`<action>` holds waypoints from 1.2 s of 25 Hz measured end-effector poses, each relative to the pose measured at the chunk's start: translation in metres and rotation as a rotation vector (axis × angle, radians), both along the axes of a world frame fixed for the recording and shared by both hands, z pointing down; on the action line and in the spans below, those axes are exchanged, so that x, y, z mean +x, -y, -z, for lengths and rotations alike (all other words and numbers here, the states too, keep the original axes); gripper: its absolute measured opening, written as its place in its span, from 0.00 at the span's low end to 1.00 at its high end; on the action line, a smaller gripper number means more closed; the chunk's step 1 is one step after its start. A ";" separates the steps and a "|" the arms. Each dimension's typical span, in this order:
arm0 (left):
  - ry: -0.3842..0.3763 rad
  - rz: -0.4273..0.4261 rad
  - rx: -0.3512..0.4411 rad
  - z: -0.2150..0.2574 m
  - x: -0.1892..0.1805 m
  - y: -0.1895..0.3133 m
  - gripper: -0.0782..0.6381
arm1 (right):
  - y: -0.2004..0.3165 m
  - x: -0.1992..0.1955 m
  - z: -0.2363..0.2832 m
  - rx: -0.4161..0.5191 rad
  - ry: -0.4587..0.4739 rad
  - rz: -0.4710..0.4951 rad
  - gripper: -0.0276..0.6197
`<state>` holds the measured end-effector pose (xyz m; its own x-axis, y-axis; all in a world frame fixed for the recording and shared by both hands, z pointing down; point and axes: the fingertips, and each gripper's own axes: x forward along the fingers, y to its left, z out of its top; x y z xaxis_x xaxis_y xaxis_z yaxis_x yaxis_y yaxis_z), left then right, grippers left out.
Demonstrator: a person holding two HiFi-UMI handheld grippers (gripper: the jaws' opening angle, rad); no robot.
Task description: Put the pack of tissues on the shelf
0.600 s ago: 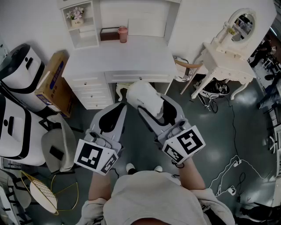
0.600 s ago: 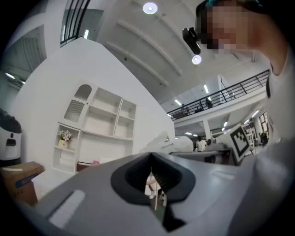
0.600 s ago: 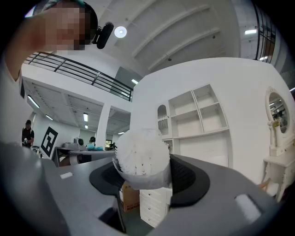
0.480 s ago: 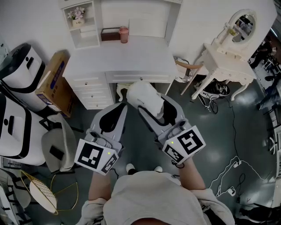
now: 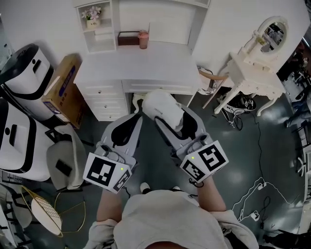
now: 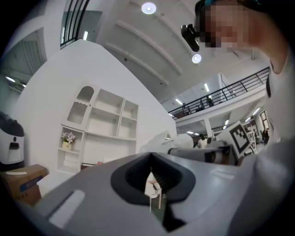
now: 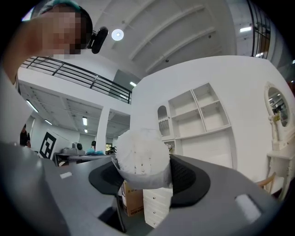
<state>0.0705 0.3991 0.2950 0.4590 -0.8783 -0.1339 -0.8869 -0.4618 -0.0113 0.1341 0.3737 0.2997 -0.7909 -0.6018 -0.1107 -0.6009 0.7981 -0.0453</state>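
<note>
White desk (image 5: 141, 63) ahead; right gripper (image 5: 169, 119) forward, jaws clamping tissue pack (image 5: 162, 106); left gripper (image 5: 134, 118) alongside, jaws closed.

Cardboard box (image 7: 132, 201) partly behind tissue pack (image 7: 140, 159)

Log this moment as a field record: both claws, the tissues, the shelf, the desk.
left claw: shut, empty
right claw: shut on tissues
tissues: white pack, held in the air, short of the desk
shelf: white, at the desk's back left; flowers in one compartment
desk: white, ahead of both claws; pink cup at the back
task state: tissues not yet on shelf
</note>
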 end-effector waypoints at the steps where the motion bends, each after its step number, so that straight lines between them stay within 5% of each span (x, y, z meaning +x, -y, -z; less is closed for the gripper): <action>1: 0.001 0.002 0.000 -0.001 -0.005 0.000 0.11 | -0.001 -0.004 0.000 0.001 0.000 0.002 0.46; 8: -0.007 0.002 0.002 -0.004 -0.027 0.004 0.11 | 0.001 -0.024 -0.008 0.041 -0.098 -0.023 0.46; 30: -0.010 0.063 0.004 0.018 -0.046 0.163 0.11 | 0.163 -0.041 0.007 -0.026 -0.035 0.057 0.45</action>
